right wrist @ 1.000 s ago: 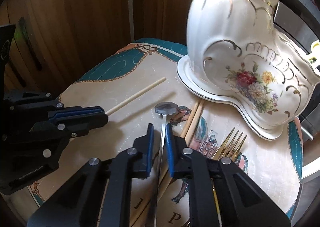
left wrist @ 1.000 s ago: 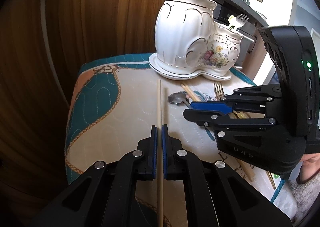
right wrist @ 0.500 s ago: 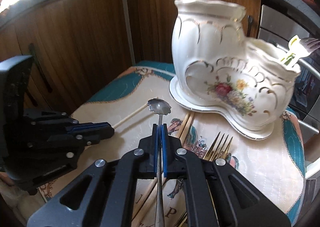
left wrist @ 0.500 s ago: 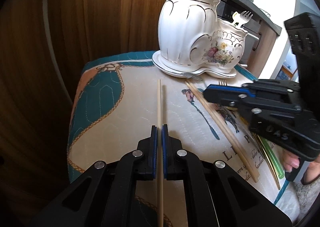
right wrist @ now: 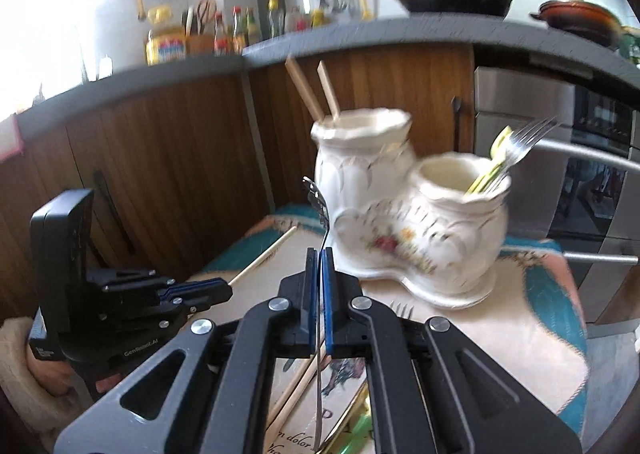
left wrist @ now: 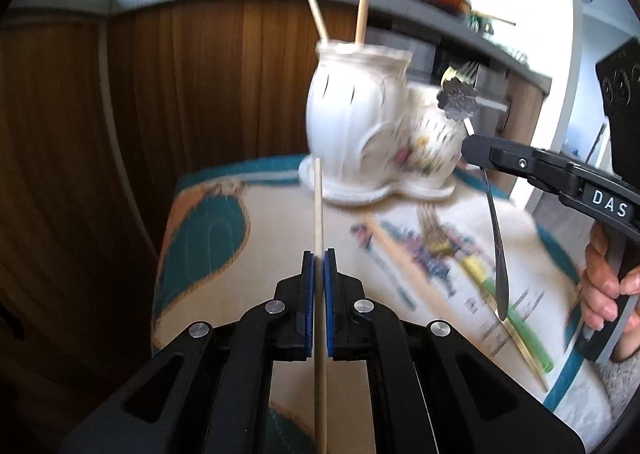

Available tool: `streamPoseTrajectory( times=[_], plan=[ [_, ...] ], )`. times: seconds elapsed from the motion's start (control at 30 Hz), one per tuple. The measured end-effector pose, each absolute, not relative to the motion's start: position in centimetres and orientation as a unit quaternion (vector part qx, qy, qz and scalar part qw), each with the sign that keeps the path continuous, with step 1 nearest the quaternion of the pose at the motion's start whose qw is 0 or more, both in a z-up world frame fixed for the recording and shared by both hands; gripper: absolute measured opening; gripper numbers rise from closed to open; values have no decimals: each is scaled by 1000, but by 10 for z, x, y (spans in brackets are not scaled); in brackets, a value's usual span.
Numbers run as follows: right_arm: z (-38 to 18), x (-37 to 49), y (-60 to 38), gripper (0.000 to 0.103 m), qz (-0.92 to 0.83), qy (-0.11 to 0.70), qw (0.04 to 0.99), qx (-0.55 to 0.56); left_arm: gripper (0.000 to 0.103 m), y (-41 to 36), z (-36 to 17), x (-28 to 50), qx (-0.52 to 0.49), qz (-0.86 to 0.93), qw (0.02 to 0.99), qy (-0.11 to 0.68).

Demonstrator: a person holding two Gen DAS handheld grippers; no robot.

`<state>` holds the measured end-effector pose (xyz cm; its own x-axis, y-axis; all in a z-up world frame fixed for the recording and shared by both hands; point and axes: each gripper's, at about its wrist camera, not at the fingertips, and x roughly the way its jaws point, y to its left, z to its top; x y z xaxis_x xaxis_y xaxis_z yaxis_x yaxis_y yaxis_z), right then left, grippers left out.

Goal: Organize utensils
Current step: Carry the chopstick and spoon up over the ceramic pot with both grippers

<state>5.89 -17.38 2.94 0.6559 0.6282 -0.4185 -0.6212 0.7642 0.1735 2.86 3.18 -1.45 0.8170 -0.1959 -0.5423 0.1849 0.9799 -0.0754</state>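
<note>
In the left wrist view, the left gripper (left wrist: 316,266) has its blue pads pressed together on a thin pale wooden chopstick (left wrist: 318,214), which runs straight forward from the jaws above the patterned teal and cream cloth (left wrist: 208,238). Far ahead stands the white ceramic two-cup holder with painted flowers (left wrist: 360,130); two chopsticks already stick out of its taller left cup. At the right, the right gripper (left wrist: 472,148) pinches a silver spoon with a flower-shaped bowl (left wrist: 458,100), bowl upward, handle hanging down. More chopsticks and forks lie on the cloth near the right. In the right wrist view, the right gripper (right wrist: 319,254) is shut on the spoon neck (right wrist: 325,238), with the holder (right wrist: 400,214) just behind it; forks stand in the lower right cup. I think the chopstick is light and stiff but can pivot, so a hold near the middle is good. The spoon is smooth metal and may slip; its thin neck gives a safe grip. The holder looks fragile and should not be knocked.
</note>
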Motion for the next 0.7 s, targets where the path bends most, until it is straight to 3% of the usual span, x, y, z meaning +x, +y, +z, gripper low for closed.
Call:
streamPoseTrajectory(
  times=[0.23, 0.7],
  plan=[
    [46, 58, -199, 2, 328, 190, 924, 41, 5, 26, 17, 9, -17, -121, 975, 186],
    [84, 72, -231, 2, 291, 131, 943, 96, 5, 30, 60, 28, -89, -181, 973, 114]
  ],
)
